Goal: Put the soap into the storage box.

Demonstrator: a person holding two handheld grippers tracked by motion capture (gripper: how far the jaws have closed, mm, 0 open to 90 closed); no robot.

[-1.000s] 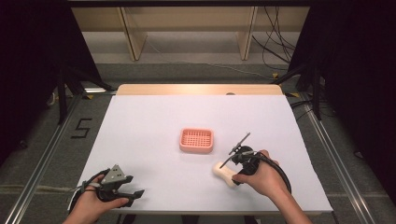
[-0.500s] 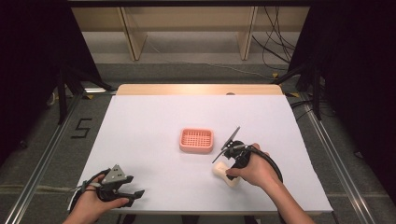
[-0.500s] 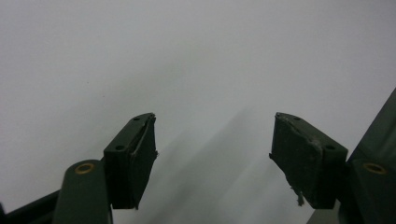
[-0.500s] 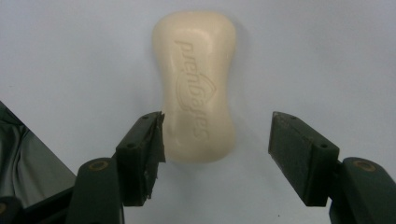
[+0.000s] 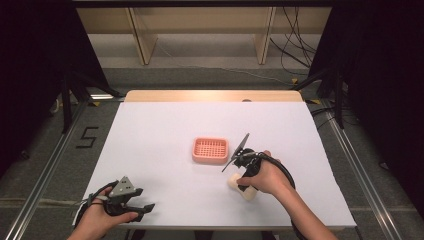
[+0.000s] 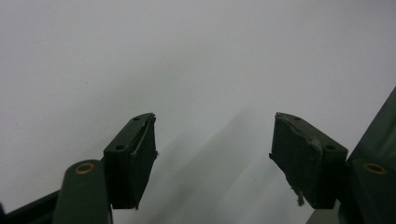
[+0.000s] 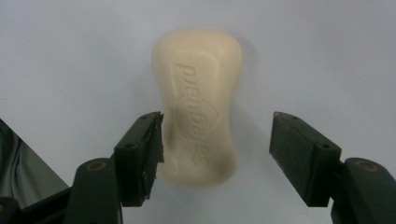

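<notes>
Where the room falls dark on both sides, a pale wooden shelf frame [image 5: 200, 30] stands at the back with black cables [image 5: 295, 55] trailing over the grey floor [image 5: 210, 75]. In front of it lies the surface [image 5: 165, 125], a flat matte white sheet with a strip of light wood along its far edge. A "5" [image 5: 86, 137] is marked on the floor to its left.

Near the middle of the surface sits a dish [image 5: 210, 150], a shallow coral-pink plastic tray, rectangular with rounded corners and a gridded bottom; nothing lies in it.

The soap [image 7: 198, 102], a smooth cream bar with a pinched waist and raised lettering, lies flat on the surface, just in front and right of the dish, apart from it.

The right gripper [image 7: 215, 149] hangs over the soap, its black fingers [image 7: 303, 154] spread and just now opening wider; the bar's near end lies between them, the left pad close against its edge, the right one clear of it.

The left gripper [image 6: 212, 158] rests at the near left corner, well apart from both, fingers [image 6: 133, 154] spread above bare white surface.
</notes>
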